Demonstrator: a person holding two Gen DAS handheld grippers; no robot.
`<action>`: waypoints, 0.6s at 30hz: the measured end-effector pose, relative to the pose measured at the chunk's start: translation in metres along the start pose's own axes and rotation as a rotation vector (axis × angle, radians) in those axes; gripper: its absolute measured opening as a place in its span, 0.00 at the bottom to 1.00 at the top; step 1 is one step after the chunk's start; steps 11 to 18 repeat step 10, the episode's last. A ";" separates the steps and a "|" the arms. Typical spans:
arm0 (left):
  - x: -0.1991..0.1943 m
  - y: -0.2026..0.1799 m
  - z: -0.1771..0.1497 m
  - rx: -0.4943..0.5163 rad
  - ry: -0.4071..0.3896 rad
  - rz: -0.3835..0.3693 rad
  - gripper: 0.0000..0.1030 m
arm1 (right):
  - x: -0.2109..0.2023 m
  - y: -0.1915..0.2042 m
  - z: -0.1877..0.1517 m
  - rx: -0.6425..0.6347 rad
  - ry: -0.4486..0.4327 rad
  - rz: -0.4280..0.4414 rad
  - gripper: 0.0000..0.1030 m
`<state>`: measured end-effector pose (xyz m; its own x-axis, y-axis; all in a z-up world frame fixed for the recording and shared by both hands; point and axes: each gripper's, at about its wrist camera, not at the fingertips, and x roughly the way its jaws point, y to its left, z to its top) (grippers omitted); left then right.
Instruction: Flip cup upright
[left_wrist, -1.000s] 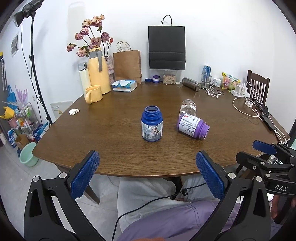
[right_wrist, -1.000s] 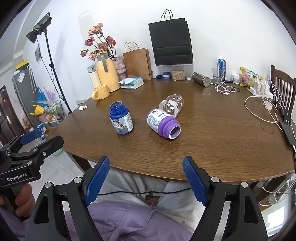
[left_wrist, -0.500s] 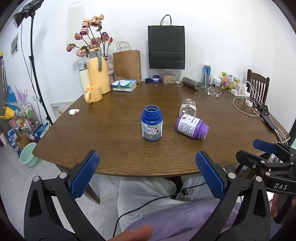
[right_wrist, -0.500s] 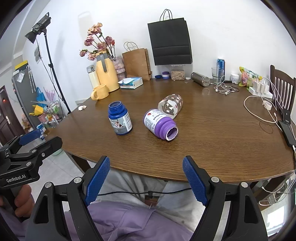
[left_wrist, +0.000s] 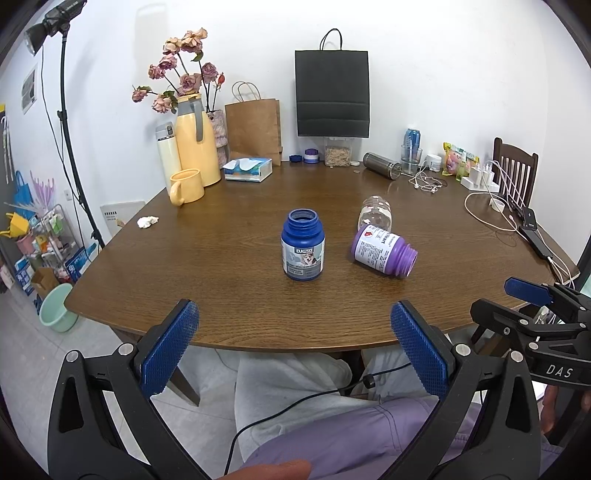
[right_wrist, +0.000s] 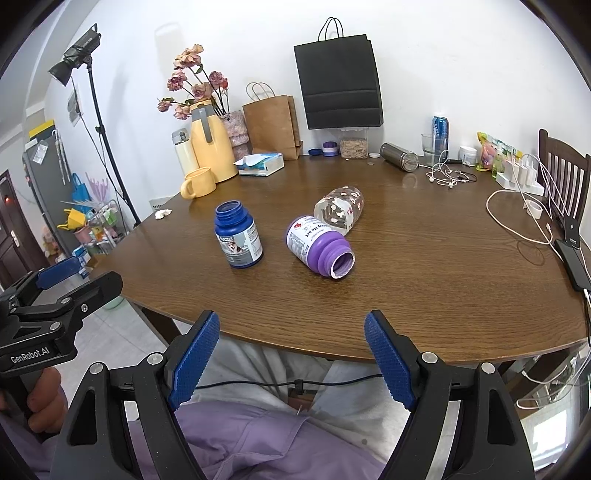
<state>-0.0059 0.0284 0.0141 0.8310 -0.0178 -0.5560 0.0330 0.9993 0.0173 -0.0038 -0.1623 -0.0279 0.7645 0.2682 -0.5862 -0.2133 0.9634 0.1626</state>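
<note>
Purple plastic bottle-shaped cup (right_wrist: 318, 246) lies tipped at table (right_wrist: 424, 280) centre, mouth facing near, beside upright blue bottle (right_wrist: 238, 235) | left gripper (left_wrist: 293, 345), right gripper (right_wrist: 291, 354): fingers wide, empty, near edge, ready.

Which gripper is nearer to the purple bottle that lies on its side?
Right, though only slightly. The right gripper is almost straight before the purple bottle; the left gripper is off to its left, facing the blue bottle.

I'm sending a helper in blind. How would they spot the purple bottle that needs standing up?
On the round brown wooden table, look mid-table, right of the upright blue plastic bottle. The purple plastic bottle lies on its side, capless, mouth towards the seat; the clear patterned jar lying behind it isn't purple.
</note>
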 end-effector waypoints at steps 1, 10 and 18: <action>0.000 0.000 0.000 0.000 0.001 0.000 1.00 | 0.000 0.000 0.000 0.000 0.001 0.000 0.82; 0.001 0.000 -0.001 -0.001 0.005 -0.002 1.00 | 0.001 0.000 -0.001 0.001 0.001 0.000 0.83; 0.001 0.000 -0.001 -0.001 0.005 -0.002 1.00 | 0.001 0.000 -0.001 0.001 0.001 0.000 0.83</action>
